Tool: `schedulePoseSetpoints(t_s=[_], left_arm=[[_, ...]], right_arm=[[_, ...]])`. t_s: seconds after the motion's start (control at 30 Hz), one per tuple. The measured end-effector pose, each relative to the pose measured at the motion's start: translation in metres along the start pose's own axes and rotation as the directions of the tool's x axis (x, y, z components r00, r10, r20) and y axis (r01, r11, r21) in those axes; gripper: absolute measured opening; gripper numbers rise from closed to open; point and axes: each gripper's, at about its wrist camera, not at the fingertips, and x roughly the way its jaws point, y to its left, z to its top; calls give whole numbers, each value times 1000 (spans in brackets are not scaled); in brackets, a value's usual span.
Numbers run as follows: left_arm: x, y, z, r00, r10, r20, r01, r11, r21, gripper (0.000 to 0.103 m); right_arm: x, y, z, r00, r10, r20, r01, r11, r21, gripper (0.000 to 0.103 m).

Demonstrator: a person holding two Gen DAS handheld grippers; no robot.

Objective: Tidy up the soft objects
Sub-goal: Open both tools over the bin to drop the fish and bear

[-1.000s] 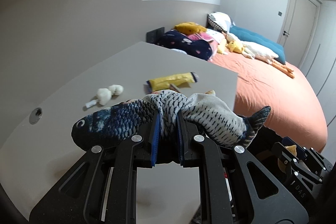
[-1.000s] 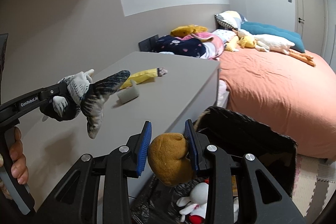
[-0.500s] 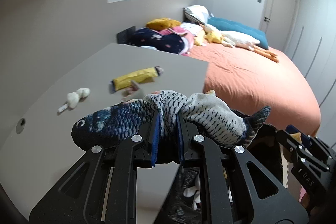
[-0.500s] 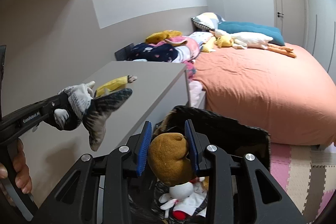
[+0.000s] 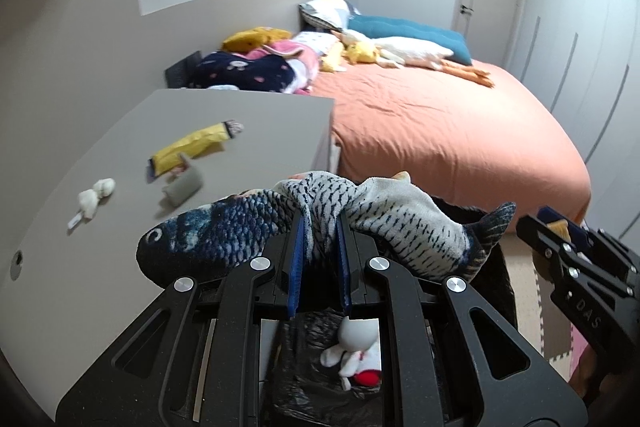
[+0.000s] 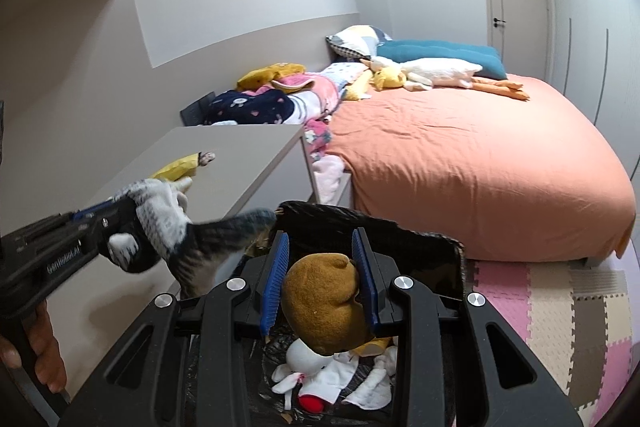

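My left gripper [image 5: 320, 239] is shut on the middle of a blue-and-grey fish plush [image 5: 224, 239], which droops off both sides. It hangs over the black-lined bin [image 5: 494, 267], just past the desk edge. The right wrist view shows the same fish plush [image 6: 160, 211] and left gripper [image 6: 100, 223] at the left, with a hand on its handle. My right gripper [image 6: 320, 237] is shut on a brown plush toy [image 6: 324, 299] directly above the bin [image 6: 360, 217]. A white bunny plush [image 6: 312, 367] lies inside the bin. The right gripper [image 5: 560, 231] also shows in the left wrist view.
The grey desk [image 5: 240, 107] to the left carries a yellow toy [image 5: 192, 147], a small white plush [image 5: 94, 197] and a small grey item [image 5: 184, 189]. Ahead is an orange bed [image 5: 440, 131] with pillows and plush toys. Foam floor mats [image 6: 560, 307] lie to the right.
Both grippers have moved right, off the desk top and over the bin, each still holding its toy. The bin's inside has come into view under both.
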Motion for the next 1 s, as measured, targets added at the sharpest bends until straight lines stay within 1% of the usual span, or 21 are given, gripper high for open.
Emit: schedulePoseSetpoints(t_s=[0.17,0.23,0.3,0.33,0.37,0.4,0.43,0.47,0.5,0.57,0.7,0.87,1.0], left_arm=[[6,-19,-3,999,-40,-25,41,998,42,14],[11,-25,-6,996,-70,-48,72,996,54,16],[18,-31,-9,989,-116,-90,123,990,71,21],[22,-34,-11,983,-138,-118,148,985,85,29],[26,-36,-12,981,-143,-134,157,983,93,36],[28,-37,-13,981,-135,-139,149,984,99,66],[29,-37,-13,988,-100,-121,112,988,103,93],[27,-36,-13,993,-65,-98,76,992,104,97],[25,-35,-13,997,-26,-73,33,994,106,97],[25,-32,-12,998,-3,-70,10,994,110,97],[24,-25,-10,998,0,-69,7,996,93,97],[26,-26,-12,997,7,-75,1,995,104,97],[29,-25,-13,996,-3,-84,12,995,100,97]], right_arm=[[-3,-14,0,999,-37,6,37,999,25,35],[-4,-19,0,999,-49,6,49,998,37,35],[-3,-25,0,998,-56,3,55,997,50,35],[-3,-28,0,998,-62,0,62,996,61,36],[-4,-32,1,997,-71,3,70,995,76,39],[-5,-35,1,997,-80,7,79,993,93,56],[-7,-40,1,996,-88,21,85,989,118,64],[-9,-42,1,995,-93,29,89,988,127,69],[-10,-44,1,994,-100,34,95,986,134,69],[-10,-46,1,994,-105,36,99,986,137,70],[-8,-47,1,994,-100,32,94,985,145,71],[-5,-44,0,995,-92,23,88,987,136,71],[-2,-40,1,996,-90,18,87,988,129,71]])
